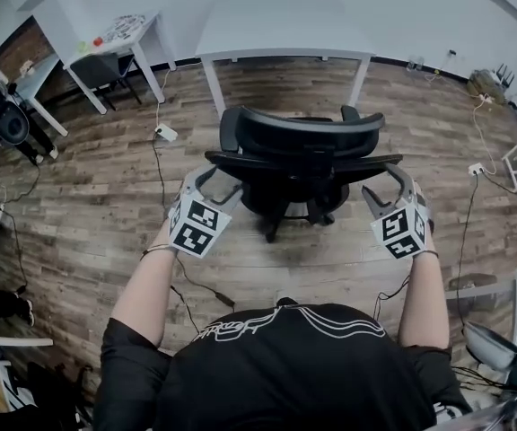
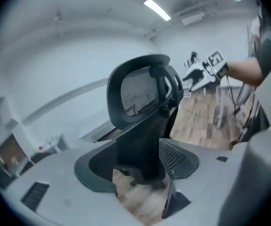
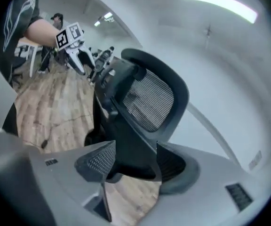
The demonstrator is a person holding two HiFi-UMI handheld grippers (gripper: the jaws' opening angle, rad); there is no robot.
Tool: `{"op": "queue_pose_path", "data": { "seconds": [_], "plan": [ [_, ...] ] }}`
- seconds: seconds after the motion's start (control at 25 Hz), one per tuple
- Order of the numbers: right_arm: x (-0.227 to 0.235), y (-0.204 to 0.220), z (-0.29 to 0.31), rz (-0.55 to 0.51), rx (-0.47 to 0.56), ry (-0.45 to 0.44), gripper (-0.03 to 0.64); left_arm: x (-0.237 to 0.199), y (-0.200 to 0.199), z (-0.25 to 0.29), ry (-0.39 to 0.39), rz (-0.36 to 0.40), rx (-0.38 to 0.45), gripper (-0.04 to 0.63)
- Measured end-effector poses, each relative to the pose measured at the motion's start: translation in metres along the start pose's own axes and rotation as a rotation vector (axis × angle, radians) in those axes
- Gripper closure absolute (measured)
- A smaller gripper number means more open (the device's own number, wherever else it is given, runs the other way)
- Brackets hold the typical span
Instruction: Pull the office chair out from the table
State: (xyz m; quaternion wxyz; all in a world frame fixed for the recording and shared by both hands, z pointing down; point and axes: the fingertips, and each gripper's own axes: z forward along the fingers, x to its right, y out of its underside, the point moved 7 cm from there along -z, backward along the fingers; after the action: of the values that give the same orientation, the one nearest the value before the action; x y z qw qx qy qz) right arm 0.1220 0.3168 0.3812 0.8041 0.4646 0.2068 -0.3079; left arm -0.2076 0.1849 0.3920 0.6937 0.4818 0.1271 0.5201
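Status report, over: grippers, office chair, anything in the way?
Left gripper, right gripper: jaws open, office chair back between, not gripped. Chair clear of table. Floor cable beside it.

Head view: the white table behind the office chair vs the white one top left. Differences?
The centre table faces the camera squarely; the top-left table sits at an angle. The top-left table carries small items; the centre table's top looks bare. What seems a dark chair is tucked under the top-left table; the office chair stands out in front of the centre table. Both are white with slim legs.
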Motion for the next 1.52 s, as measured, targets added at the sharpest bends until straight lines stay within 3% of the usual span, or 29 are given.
{"op": "queue_pose_path", "data": {
  "seconds": [0.12,0.24,0.4,0.48,0.56,0.6,0.72,0.8,0.96,1.12,1.28,1.52],
  "plan": [
    [-0.038,-0.035,-0.04,0.227,0.108,-0.152,0.337,0.019,-0.005,-0.041,0.117,-0.209,0.097,0.318],
    [-0.065,-0.069,-0.076,0.447,0.26,-0.251,0.339,0.039,-0.014,-0.084,0.194,-0.321,0.206,0.355],
    [-0.1,-0.105,-0.124,0.571,0.438,-0.276,0.339,0.072,-0.025,-0.139,0.299,-0.403,0.342,0.416],
    [-0.122,-0.122,-0.145,0.621,0.513,-0.354,0.345,0.085,-0.025,-0.164,0.326,-0.425,0.406,0.465],
    [-0.149,-0.136,-0.162,0.625,0.544,-0.439,0.369,0.099,-0.021,-0.186,0.383,-0.487,0.469,0.574],
    [-0.162,-0.141,-0.169,0.611,0.549,-0.468,0.394,0.107,-0.019,-0.197,0.42,-0.509,0.495,0.578],
    [-0.192,-0.15,-0.186,0.628,0.578,-0.506,0.509,0.128,-0.01,-0.222,0.486,-0.485,0.528,0.589],
    [-0.205,-0.149,-0.192,0.694,0.576,-0.498,0.518,0.139,-0.003,-0.232,0.502,-0.471,0.533,0.589],
    [-0.23,-0.144,-0.205,0.777,0.577,-0.511,0.558,0.156,0.02,-0.239,0.551,-0.514,0.539,0.589],
    [-0.246,-0.141,-0.219,0.766,0.573,-0.517,0.575,0.165,0.026,-0.246,0.602,-0.584,0.556,0.589],
    [-0.252,-0.143,-0.228,0.771,0.568,-0.511,0.581,0.169,0.028,-0.252,0.607,-0.542,0.543,0.589],
    [-0.258,-0.144,-0.236,0.725,0.557,-0.508,0.581,0.17,0.02,-0.257,0.652,-0.542,0.566,0.589]
  ]
}}
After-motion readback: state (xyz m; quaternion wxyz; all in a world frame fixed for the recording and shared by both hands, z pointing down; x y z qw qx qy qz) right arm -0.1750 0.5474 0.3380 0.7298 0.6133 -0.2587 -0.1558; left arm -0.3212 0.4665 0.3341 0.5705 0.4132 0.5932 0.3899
